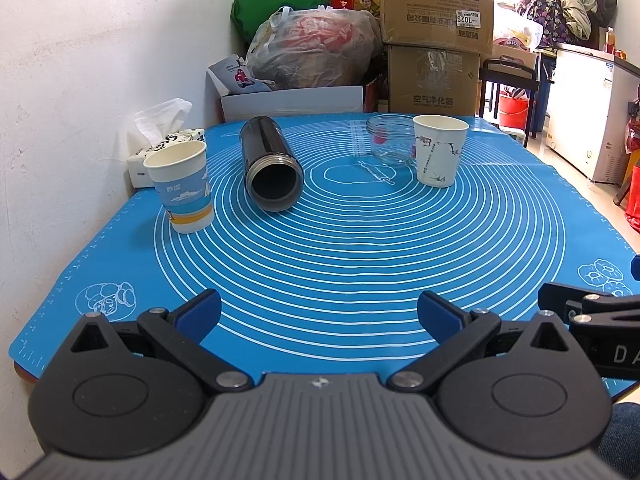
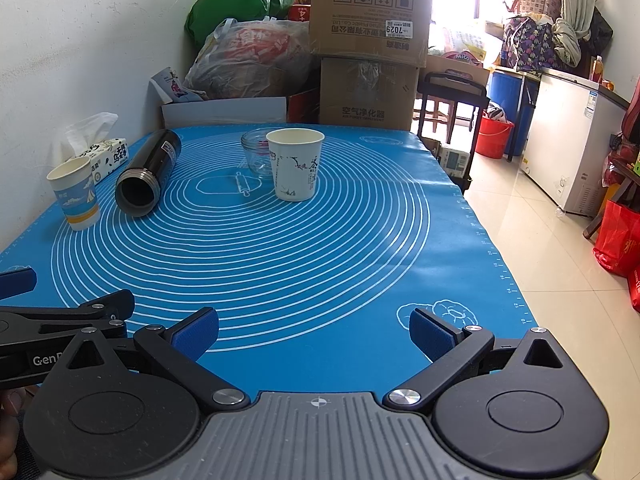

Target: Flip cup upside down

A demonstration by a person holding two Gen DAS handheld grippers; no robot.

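Cluttered storeroom boxes back a blue baking mat [image 1: 360, 264] where two paper cups stand upright, blue-banded cup [image 1: 182, 186] left and white cup [image 2: 295, 164] right, while left gripper [image 1: 319, 318] and right gripper [image 2: 314, 332] hover spread and empty near the mat's front edge, so I judge the approach not yet begun: next, reach in and pinch a cup wall.
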